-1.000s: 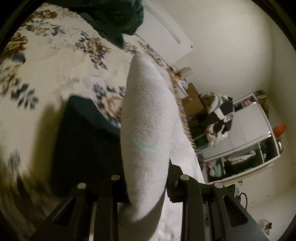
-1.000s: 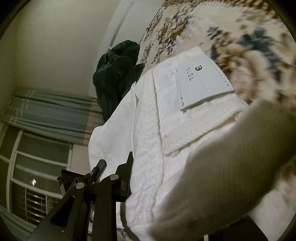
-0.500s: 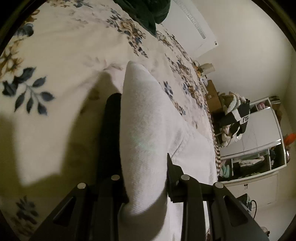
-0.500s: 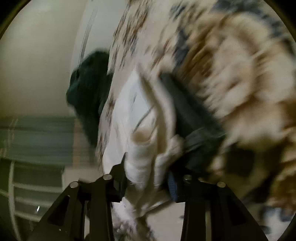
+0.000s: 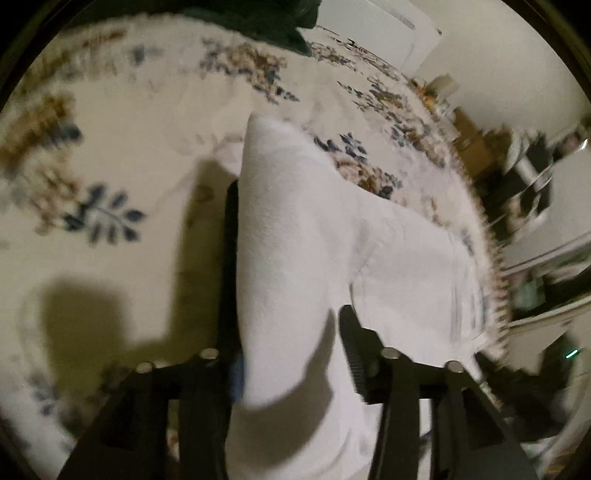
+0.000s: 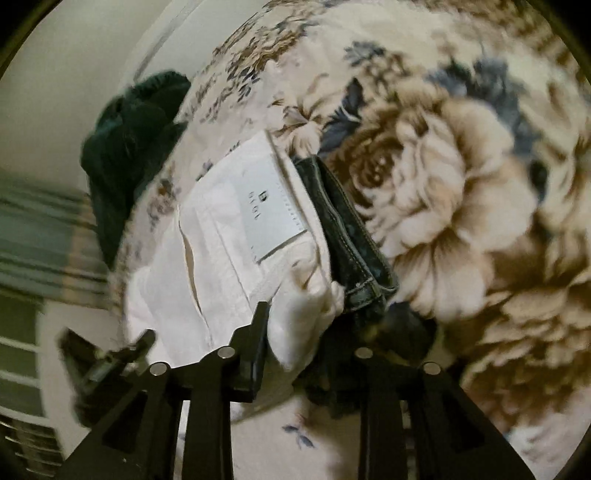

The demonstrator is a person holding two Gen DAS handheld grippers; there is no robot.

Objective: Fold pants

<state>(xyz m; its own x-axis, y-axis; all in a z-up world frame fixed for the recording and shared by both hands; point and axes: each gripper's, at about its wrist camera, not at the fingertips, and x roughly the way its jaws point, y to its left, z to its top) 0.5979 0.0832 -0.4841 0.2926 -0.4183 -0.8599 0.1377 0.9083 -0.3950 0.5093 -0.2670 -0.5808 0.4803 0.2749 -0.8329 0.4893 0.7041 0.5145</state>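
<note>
White pants (image 5: 295, 229) lie on a floral bedspread (image 5: 110, 155). In the left wrist view a thick fold of them stands up between my left gripper's (image 5: 288, 332) fingers, which are shut on it. In the right wrist view the waistband with its white label (image 6: 269, 218) lies flat, and a bunched edge of the pants (image 6: 299, 317) sits between my right gripper's (image 6: 306, 332) fingers, which look spread apart around it. A dark denim piece (image 6: 347, 236) lies against the waistband's right side.
A dark green garment (image 6: 129, 147) is heaped at the bed's far end, also seen in the left wrist view (image 5: 258, 22). The fringed bed edge (image 5: 491, 266) runs on the right, with a cluttered wardrobe (image 5: 535, 192) beyond it. Curtains (image 6: 37, 229) hang left.
The left gripper has carried its fold lower over the bed, and the pants now spread flat to its right. The right gripper has swung down; the waistband lies flat and its fingers have spread.
</note>
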